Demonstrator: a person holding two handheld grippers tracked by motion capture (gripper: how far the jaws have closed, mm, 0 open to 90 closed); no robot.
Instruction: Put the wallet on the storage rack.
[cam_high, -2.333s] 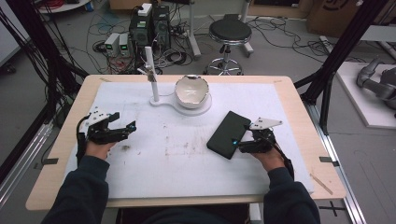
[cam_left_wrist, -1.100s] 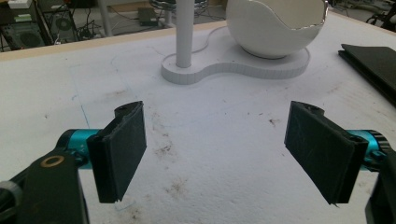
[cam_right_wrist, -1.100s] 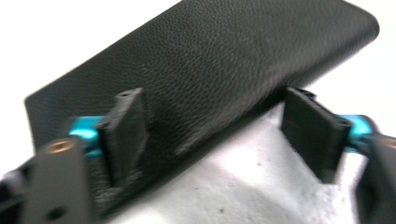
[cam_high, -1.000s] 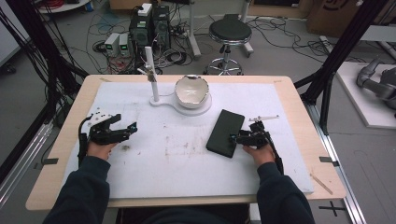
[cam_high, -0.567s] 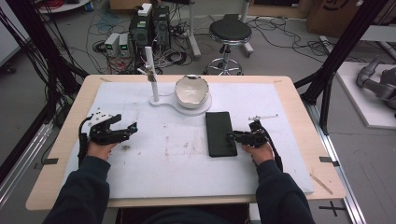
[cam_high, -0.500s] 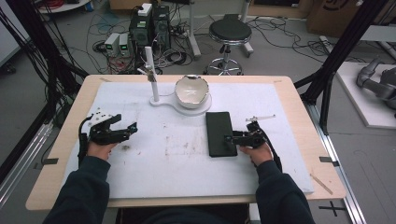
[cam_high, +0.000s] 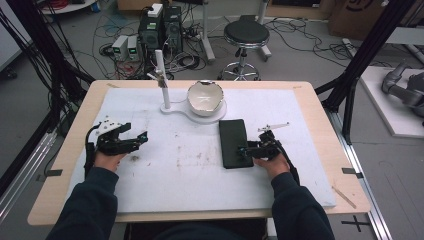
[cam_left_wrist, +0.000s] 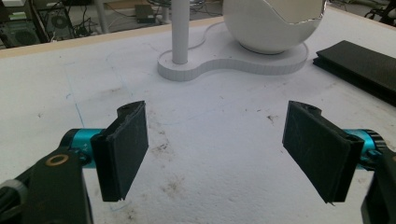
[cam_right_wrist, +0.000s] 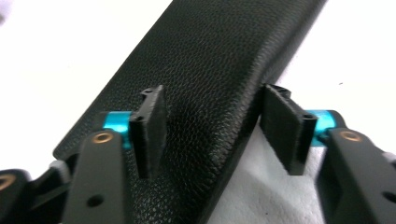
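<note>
Fingers (cam_right_wrist: 149, 135) of the right gripper (cam_high: 251, 149) stand parted, released, straddling the near right corner of the black case (cam_high: 234, 142); whether either finger touches the leather cannot be told. That close view cuts off the case's far end. Left gripper (cam_high: 131, 141) fingers (cam_left_wrist: 122, 149) are spread wide over bare white mat (cam_high: 190, 175), well left of the case. Just beyond the case sits the white bowl (cam_high: 205, 97) on its base, with an upright post (cam_high: 161, 80) beside it. Open mat surrounds the case toward the near bench (cam_high: 320, 105) edge.
</note>
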